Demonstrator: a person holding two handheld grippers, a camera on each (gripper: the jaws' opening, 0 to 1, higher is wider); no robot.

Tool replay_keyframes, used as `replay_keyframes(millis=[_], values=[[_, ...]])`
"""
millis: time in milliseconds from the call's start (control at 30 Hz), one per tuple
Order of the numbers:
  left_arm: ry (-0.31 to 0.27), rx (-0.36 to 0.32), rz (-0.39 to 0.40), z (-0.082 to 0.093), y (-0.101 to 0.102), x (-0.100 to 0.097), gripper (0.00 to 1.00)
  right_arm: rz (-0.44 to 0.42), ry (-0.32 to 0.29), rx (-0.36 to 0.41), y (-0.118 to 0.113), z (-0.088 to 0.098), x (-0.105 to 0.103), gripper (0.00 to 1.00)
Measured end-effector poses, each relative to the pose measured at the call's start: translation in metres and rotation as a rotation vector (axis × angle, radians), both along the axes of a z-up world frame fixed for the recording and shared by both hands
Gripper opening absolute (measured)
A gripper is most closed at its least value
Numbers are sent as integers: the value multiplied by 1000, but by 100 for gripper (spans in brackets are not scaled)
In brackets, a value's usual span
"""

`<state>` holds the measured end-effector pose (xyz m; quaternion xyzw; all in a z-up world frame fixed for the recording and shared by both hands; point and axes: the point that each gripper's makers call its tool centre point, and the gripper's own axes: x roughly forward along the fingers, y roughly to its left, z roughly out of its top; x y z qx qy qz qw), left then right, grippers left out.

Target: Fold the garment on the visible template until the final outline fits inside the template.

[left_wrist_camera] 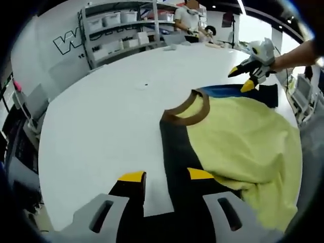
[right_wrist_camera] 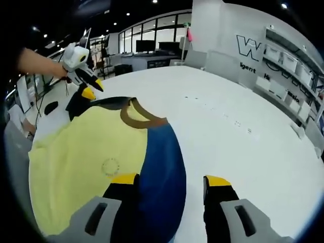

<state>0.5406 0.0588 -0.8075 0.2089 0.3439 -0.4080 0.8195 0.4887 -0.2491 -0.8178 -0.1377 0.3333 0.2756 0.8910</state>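
Both grippers hover with jaws parted, gripping nothing: the left gripper point(left_wrist_camera: 166, 178) astride the dark sleeve edge, the right gripper point(right_wrist_camera: 171, 180) over the blue sleeve. The garment point(left_wrist_camera: 243, 142), yellow with a brown collar point(right_wrist_camera: 139, 117), lies spread on the white table point(left_wrist_camera: 101, 126). Far off, the left gripper view picks out shelves point(left_wrist_camera: 119, 30) stacked with pale bins point(left_wrist_camera: 112, 20), contents unseen; the right gripper view has glazed offices instead.
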Motion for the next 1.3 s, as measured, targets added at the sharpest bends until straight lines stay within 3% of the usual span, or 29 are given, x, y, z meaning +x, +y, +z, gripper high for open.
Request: replay_keyframes(millis=[367,533,600,833,1000,1200,1300], values=[[34,-8,-15,-6,-18,5,35,3,21,8,4,-9,13,36],[37,34,-41,-16,-26,5,23,-3,26,12,7,-12,19,29],[27,71,-46,-22,-23,8,22,8,32,-4,8,-17,21,25],[22,92,-70,-31,-26,9,18,38,26,-28,8,-23,22,14],[4,95,-73,-30,-26,13,8,62,12,-48,10,-22,22,0],[-3,96,-65,-30,-22,23,8,59,-31,-65,2,-12,35,0],[5,81,-60,-26,-22,26,8,40,-28,-35,3,-8,39,0]])
